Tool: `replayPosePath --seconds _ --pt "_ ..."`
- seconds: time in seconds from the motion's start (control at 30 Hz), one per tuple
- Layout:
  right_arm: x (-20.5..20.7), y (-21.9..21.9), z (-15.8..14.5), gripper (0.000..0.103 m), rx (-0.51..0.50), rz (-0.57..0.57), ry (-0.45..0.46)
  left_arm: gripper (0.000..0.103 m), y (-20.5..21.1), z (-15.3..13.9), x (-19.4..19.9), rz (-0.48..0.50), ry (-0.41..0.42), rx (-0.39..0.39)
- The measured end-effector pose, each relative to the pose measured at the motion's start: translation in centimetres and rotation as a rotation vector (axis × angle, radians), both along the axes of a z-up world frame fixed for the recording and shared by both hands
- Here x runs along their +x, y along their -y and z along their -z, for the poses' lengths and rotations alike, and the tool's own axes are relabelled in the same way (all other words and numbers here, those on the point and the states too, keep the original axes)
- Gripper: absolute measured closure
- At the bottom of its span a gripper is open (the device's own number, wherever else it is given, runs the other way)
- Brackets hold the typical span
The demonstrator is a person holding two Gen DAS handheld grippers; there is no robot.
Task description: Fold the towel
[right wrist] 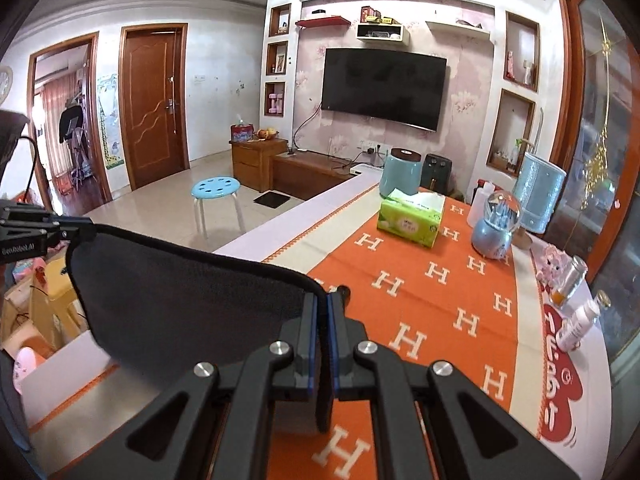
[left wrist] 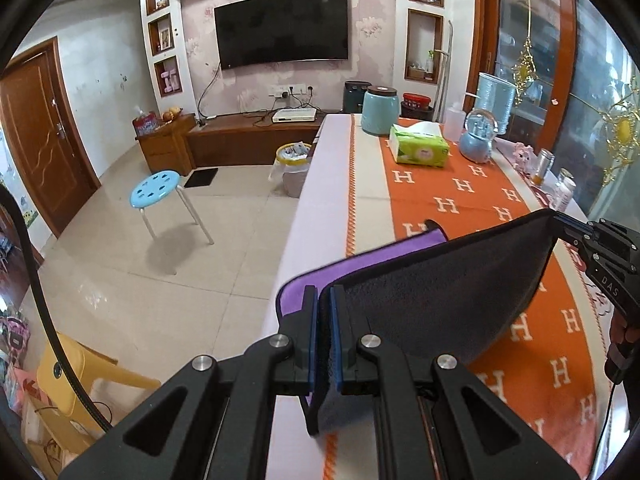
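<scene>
1. Left tool (left wrist: 324,332) clamped on one corner of the towel (left wrist: 440,280).
2. Right tool (right wrist: 323,336) clamped on the other corner.
3. Towel lifted and stretched between both tools, grey side up, purple underside showing, above the orange-clothed surface (right wrist: 440,300).
4. Tissue pack (right wrist: 412,216) well apart, farther along the surface.

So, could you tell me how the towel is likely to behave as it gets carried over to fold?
The towel probably stays floppy: it sags between the left gripper and right gripper, both pinching its corners. It looks light and plush, so it likely won't slip, and should drape flat on the table.
</scene>
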State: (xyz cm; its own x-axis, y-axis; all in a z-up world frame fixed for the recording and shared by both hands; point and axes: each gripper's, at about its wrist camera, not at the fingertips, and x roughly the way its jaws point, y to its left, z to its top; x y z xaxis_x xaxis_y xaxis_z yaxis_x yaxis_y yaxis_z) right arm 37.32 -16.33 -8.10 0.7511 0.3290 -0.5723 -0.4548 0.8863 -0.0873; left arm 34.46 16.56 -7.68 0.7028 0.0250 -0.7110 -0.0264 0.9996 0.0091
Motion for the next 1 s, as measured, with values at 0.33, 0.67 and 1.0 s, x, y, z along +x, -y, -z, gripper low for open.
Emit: replayPosePath --seconds 0.33,0.67,1.0 --pt "3.7 -2.2 4.7 0.098 -0.059 0.008 0.006 0.099 -2.2 5.0 6.1 -0.039 -0.025 -0.032" --pt "5.6 -3.8 8.6 0.098 -0.11 0.03 0.079 0.099 -3.2 9.6 9.2 -0.081 -0.051 -0.061" --pt "6.7 -5.2 9.7 0.071 -0.166 0.055 0.112 0.096 -3.4 10.4 9.5 -0.115 -0.046 -0.056"
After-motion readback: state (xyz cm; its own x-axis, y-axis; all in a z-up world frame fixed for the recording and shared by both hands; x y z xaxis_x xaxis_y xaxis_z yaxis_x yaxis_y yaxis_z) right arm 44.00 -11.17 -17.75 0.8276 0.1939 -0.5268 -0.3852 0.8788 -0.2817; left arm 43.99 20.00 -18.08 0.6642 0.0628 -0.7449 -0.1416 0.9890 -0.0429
